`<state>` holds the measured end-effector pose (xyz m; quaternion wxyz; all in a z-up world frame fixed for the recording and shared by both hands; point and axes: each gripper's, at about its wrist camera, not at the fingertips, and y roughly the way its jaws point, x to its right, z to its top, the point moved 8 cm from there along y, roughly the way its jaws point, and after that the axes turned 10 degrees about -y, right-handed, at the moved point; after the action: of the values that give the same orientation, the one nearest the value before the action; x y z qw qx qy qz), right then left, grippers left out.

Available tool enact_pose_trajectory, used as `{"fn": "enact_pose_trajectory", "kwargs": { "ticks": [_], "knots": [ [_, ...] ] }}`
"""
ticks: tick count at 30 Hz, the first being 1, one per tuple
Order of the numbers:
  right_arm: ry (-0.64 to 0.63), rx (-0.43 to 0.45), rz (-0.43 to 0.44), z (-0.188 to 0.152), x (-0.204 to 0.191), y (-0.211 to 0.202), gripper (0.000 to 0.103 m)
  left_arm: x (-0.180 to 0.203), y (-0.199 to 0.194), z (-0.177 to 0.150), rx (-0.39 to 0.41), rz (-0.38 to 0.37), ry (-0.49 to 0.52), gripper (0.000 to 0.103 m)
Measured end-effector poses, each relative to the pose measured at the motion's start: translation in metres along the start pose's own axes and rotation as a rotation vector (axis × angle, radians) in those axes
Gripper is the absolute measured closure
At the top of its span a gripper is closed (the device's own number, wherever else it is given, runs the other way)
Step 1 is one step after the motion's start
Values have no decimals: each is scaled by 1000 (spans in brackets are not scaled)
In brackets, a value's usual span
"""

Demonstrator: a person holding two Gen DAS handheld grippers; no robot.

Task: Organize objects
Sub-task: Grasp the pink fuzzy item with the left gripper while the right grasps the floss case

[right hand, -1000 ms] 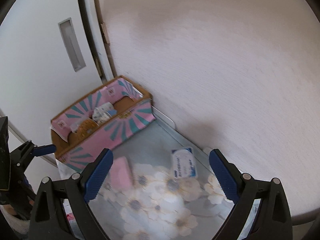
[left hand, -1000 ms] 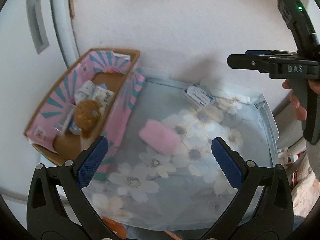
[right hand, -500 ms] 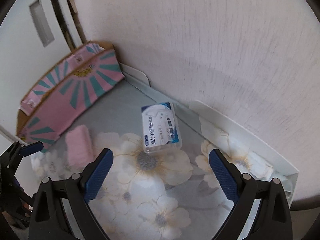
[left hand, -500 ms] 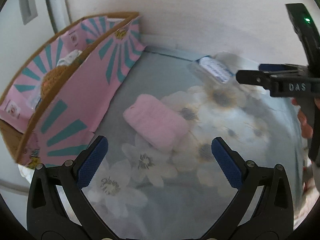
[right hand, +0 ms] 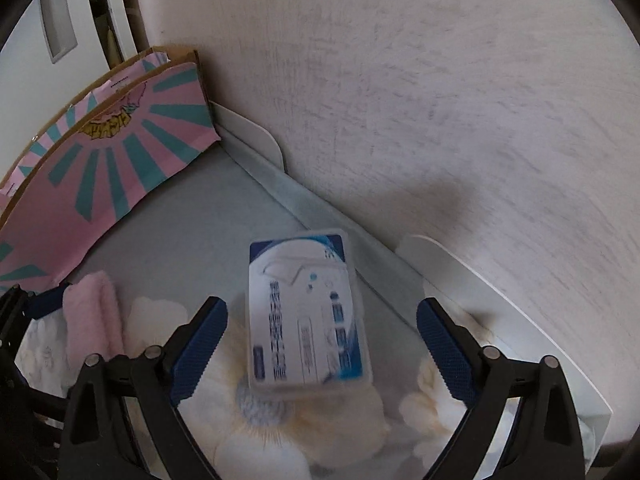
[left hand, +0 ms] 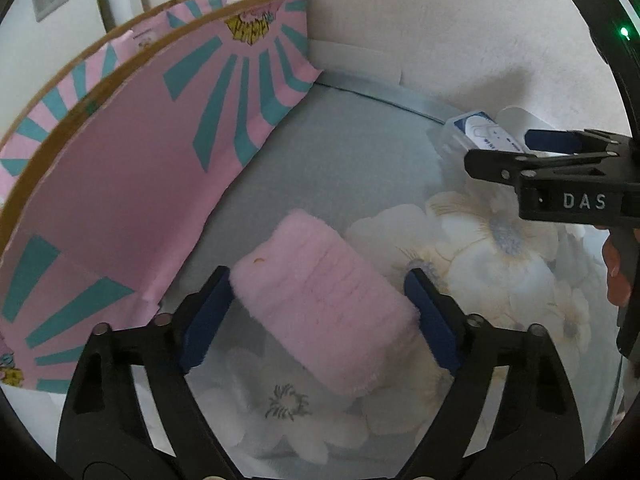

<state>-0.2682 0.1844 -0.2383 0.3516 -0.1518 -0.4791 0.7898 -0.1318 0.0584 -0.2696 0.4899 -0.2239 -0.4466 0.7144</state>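
Note:
A fluffy pink pad (left hand: 320, 304) lies on the floral cloth (left hand: 500, 264). My left gripper (left hand: 320, 316) is down around it, jaws open, one blue pad on each side, close to its edges. A white and blue plastic packet (right hand: 306, 316) lies near the wall. My right gripper (right hand: 322, 344) is open, its jaws on either side of the packet with gaps. The packet (left hand: 480, 134) and the right gripper (left hand: 548, 156) also show in the left wrist view. The pink pad (right hand: 94, 320) shows at the left of the right wrist view.
A pink and teal cardboard box (left hand: 132, 184) stands at the left, its side wall close to my left finger. It also shows in the right wrist view (right hand: 100, 176). A white wall (right hand: 440, 100) runs along the back edge. A white door (right hand: 60, 20) is behind the box.
Both grippers have come down and forward. The left one now straddles the pink pad with narrower jaws. The right one now straddles the packet.

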Motion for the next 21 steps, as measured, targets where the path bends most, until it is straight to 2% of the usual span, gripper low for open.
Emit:
{"fn": "enact_pose_trajectory", "kwargs": {
  "ticks": [2, 4, 8, 10, 13, 21],
  "knots": [
    [-5, -6, 4, 2, -1, 4, 19, 0, 4, 1, -7, -1, -2, 20],
    [-3, -18, 20, 3, -3, 9, 30, 1, 5, 2, 1, 0, 10, 24],
    [-2, -36, 20, 1, -4, 13, 40, 2, 7, 5, -1, -5, 18, 36],
    [-2, -37, 33, 0, -7, 14, 47, 0, 8, 7, -9, -14, 15, 37],
    [-10, -37, 16, -1, -9, 11, 47, 1, 8, 8, -17, -26, 18, 40],
    [43, -20, 22, -5, -11, -8, 47, -3, 5, 19, -31, -80, 27, 54]
  ]
}}
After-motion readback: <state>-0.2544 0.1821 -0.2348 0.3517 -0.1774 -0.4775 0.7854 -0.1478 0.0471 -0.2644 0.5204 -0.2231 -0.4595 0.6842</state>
